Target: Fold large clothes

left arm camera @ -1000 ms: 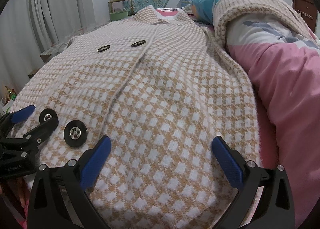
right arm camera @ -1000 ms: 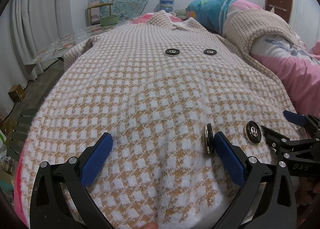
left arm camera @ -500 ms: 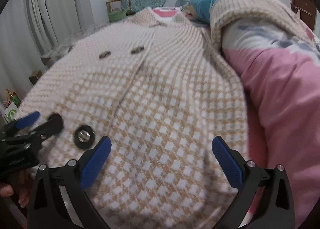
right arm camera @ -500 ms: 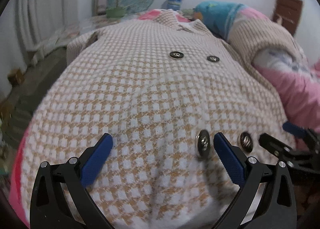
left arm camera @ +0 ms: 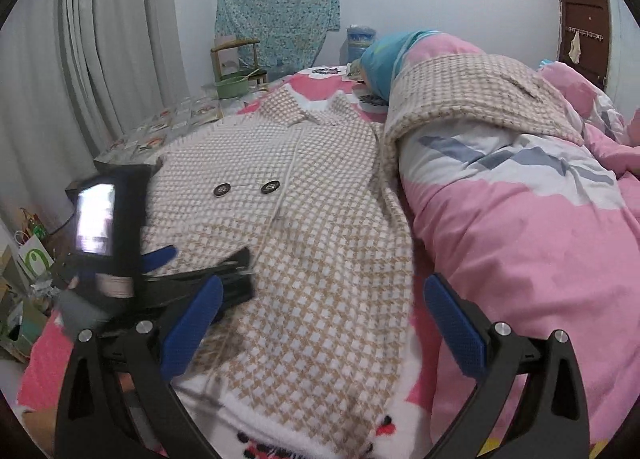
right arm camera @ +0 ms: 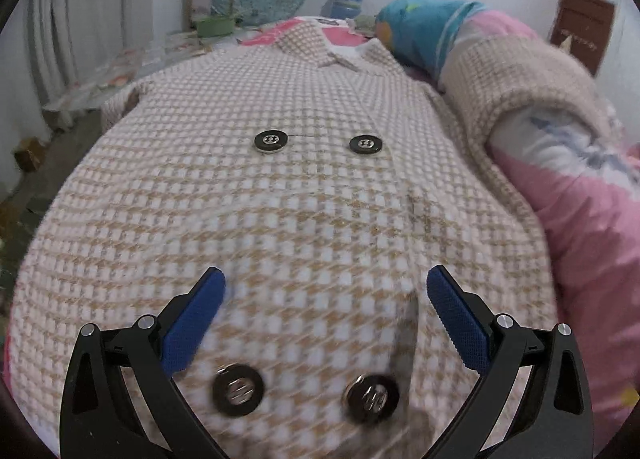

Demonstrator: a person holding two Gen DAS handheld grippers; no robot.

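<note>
A tan-and-white checked coat (left arm camera: 320, 199) lies front up on the bed, its collar at the far end. One sleeve (left arm camera: 472, 91) is draped over the rolled quilt on the right. My left gripper (left arm camera: 320, 311) is open above the coat's lower right part and holds nothing. My right gripper (right arm camera: 324, 299) is open over the coat's lower front, with two black buttons (right arm camera: 238, 389) just below its fingers and two more buttons (right arm camera: 272, 141) farther up. In the left wrist view the right gripper (left arm camera: 200, 259) shows at the left, over the coat's edge.
A pink quilt (left arm camera: 540, 239) is bunched along the coat's right side, with a blue pillow (left arm camera: 388, 59) at its far end. A chair with a green basin (left arm camera: 234, 85) stands beyond the bed. Curtains (left arm camera: 100, 59) and floor clutter (left arm camera: 28, 259) lie to the left.
Both grippers have risen and drawn back from the coat's hem, so more of the coat and bed shows. The right gripper now sits over the lower buttons, which were beside its right finger.
</note>
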